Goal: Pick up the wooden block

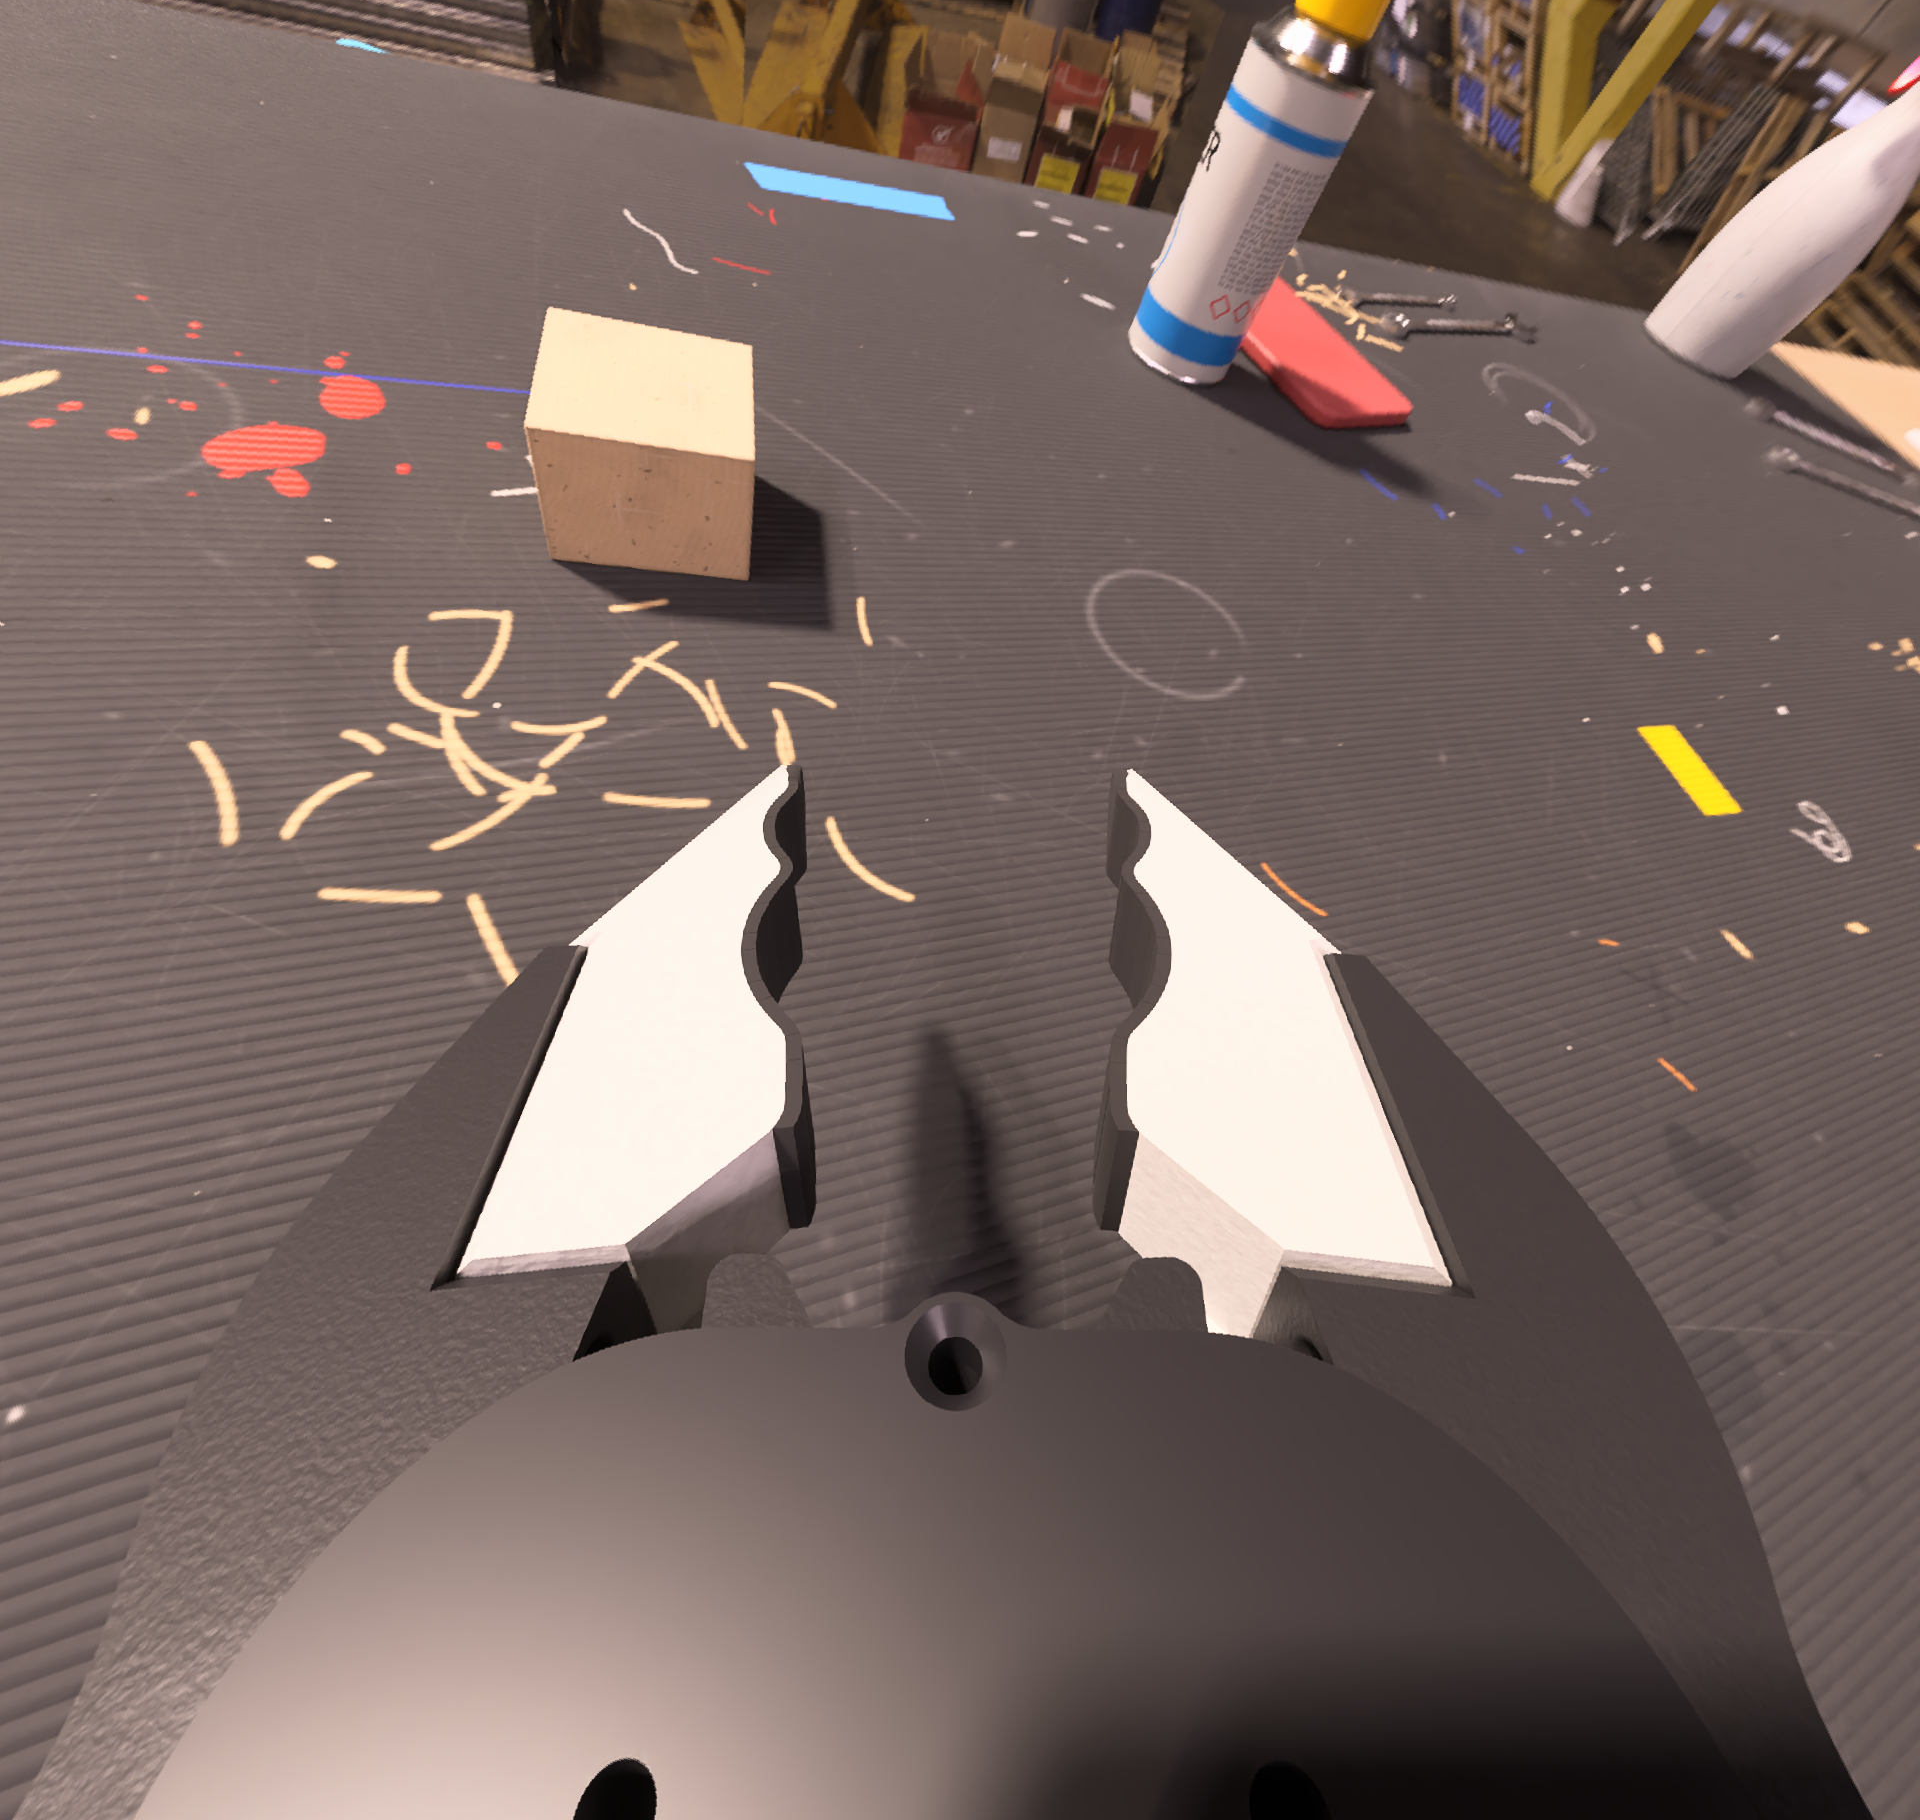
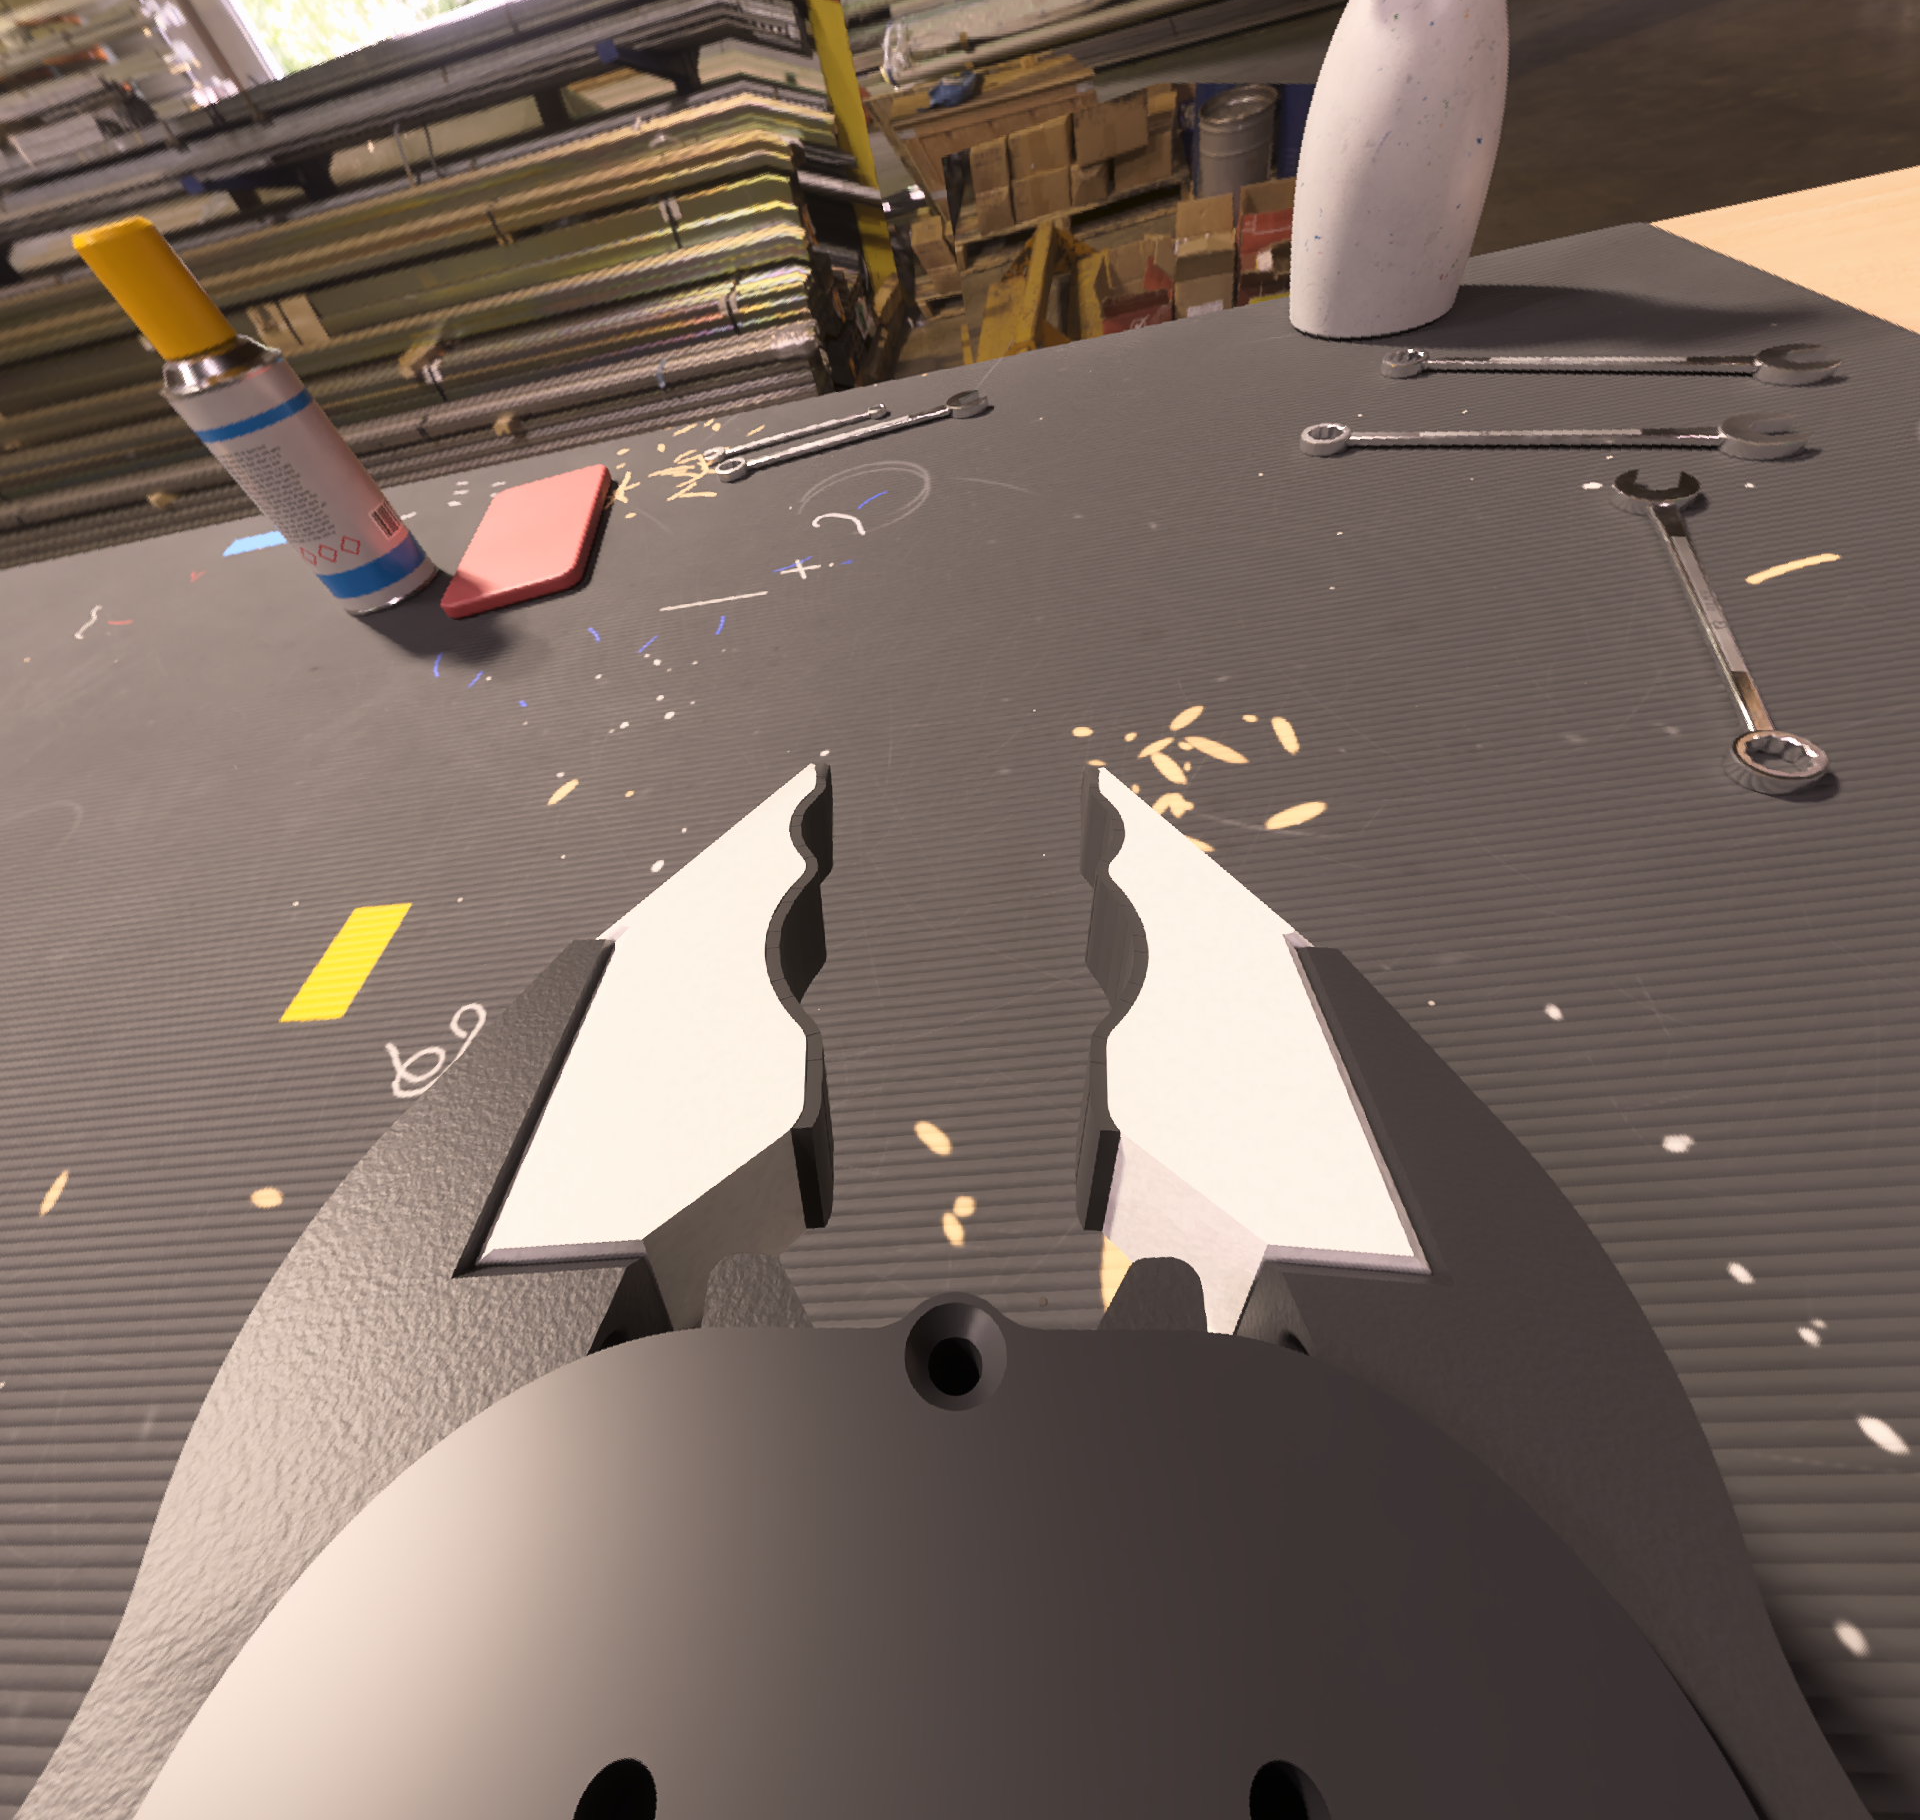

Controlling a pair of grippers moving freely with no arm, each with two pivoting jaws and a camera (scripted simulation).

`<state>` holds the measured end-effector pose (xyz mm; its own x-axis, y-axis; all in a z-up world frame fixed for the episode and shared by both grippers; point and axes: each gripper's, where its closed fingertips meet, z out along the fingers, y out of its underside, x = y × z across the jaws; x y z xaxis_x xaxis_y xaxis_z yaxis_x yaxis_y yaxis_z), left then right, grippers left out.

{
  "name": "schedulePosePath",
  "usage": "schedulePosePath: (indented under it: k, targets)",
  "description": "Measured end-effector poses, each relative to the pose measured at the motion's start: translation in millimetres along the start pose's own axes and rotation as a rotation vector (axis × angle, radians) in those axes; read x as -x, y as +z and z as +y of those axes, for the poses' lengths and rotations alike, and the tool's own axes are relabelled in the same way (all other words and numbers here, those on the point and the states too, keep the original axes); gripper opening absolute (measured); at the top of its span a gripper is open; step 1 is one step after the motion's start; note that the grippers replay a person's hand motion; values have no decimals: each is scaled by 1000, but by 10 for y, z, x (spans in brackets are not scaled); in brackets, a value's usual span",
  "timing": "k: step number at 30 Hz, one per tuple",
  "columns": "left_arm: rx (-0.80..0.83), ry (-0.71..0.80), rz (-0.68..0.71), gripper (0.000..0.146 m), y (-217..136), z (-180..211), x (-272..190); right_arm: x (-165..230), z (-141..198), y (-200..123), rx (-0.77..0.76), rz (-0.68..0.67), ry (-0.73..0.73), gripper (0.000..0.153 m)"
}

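Note:
A pale wooden block, a cube, stands on the dark ribbed mat in the left wrist view, ahead and to the left of my left gripper. That gripper is open and empty, a good way short of the block and above the mat. My right gripper is open and empty over the mat. The block does not show in the right wrist view.
A white spray can with blue bands and yellow cap stands by a flat red pad. A white bottle stands far right. Several wrenches lie on the right. The mat ends at a tan board.

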<state>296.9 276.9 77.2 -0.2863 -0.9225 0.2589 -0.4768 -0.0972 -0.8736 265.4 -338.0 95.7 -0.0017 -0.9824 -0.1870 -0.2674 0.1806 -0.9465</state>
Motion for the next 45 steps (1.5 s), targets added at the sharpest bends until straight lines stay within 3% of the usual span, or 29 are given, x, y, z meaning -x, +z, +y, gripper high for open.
schedulePosePath:
  k: [15,22,29,34,45]
  targets:
    - [34,33,23,62,-39,3,-33,209,101,54,44,-16,-104,48]
    - [158,40,64,65,-109,-418,-40,176,134,43,48,-12,-95,48]
    - [533,27,-125,74,578,-726,408,143,115,60,42,-23,-59,48]
    - [757,33,-242,74,1082,-636,731,159,129,56,49,-25,-72,48]
    - [947,60,-363,82,1415,-346,980,231,163,94,69,-52,-80,48]
